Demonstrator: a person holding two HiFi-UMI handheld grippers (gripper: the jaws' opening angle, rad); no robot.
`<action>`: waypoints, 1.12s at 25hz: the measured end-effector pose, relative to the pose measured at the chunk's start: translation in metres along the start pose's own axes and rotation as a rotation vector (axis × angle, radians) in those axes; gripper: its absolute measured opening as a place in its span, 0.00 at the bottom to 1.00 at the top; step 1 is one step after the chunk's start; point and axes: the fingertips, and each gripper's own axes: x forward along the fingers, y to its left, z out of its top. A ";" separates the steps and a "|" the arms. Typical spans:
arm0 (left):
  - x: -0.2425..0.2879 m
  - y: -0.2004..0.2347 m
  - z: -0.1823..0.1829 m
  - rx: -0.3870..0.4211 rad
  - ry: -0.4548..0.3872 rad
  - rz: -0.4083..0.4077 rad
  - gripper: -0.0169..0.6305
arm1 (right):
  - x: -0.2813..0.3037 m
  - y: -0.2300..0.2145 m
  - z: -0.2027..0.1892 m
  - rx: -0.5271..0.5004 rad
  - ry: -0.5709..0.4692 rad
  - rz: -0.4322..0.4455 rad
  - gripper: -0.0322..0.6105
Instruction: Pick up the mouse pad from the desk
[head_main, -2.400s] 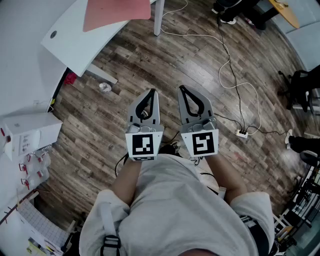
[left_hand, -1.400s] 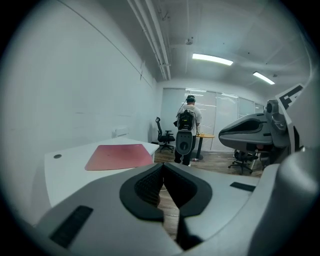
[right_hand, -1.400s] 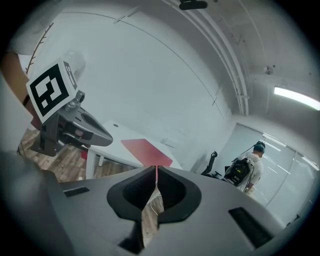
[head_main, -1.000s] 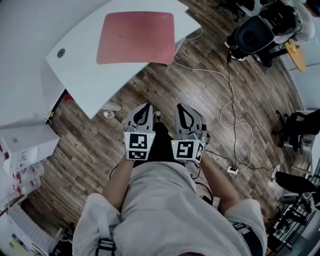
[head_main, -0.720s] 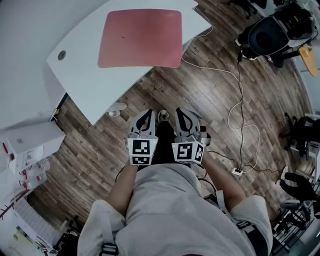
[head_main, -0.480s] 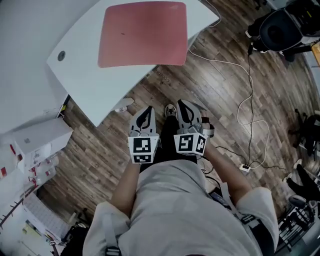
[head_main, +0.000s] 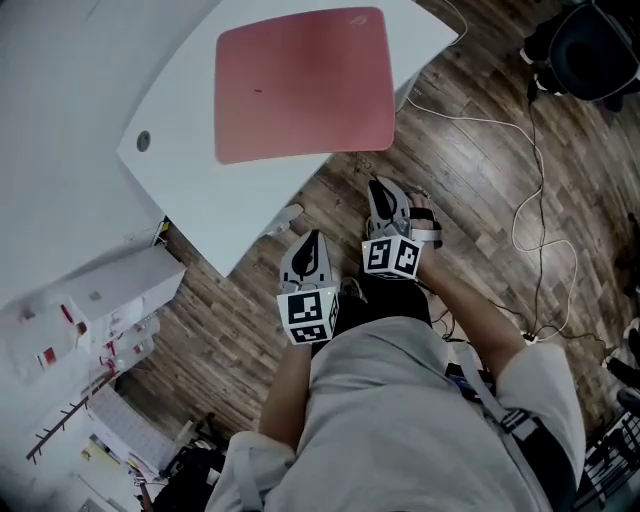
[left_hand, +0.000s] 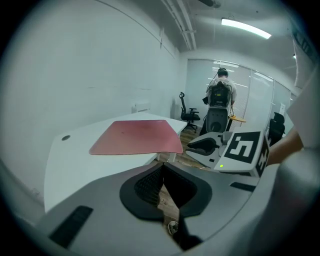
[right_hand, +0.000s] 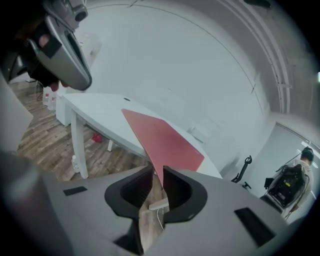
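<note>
The red mouse pad (head_main: 305, 85) lies flat on the white desk (head_main: 190, 170), with one corner near the desk's edge. It also shows in the left gripper view as the mouse pad (left_hand: 137, 137) and in the right gripper view as the mouse pad (right_hand: 162, 140). My left gripper (head_main: 307, 245) hangs over the wooden floor short of the desk edge, shut with nothing in it. Further forward, my right gripper (head_main: 383, 190) is near the desk's corner. Its jaws are opening, a narrow gap shows, and nothing is between them. Both grippers are apart from the pad.
A white box (head_main: 110, 300) and shelves stand at the left. Cables (head_main: 530, 200) trail over the wooden floor at the right, near an office chair (head_main: 590, 35). A desk leg (right_hand: 79, 145) stands below the tabletop. A person with a backpack (left_hand: 220, 97) stands far off.
The desk and pad have come closer in the head view. My right gripper has moved forward and down toward the desk's corner, ahead of the left, which has sunk a little.
</note>
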 end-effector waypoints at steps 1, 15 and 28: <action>0.000 0.003 -0.002 -0.009 0.004 0.010 0.05 | 0.008 0.002 -0.003 -0.004 0.009 0.014 0.16; 0.023 0.032 -0.004 -0.078 0.029 0.077 0.05 | 0.095 0.013 -0.026 -0.289 0.147 0.019 0.39; 0.070 0.048 0.017 -0.076 0.038 0.033 0.05 | 0.105 -0.009 -0.011 -0.294 0.129 0.001 0.30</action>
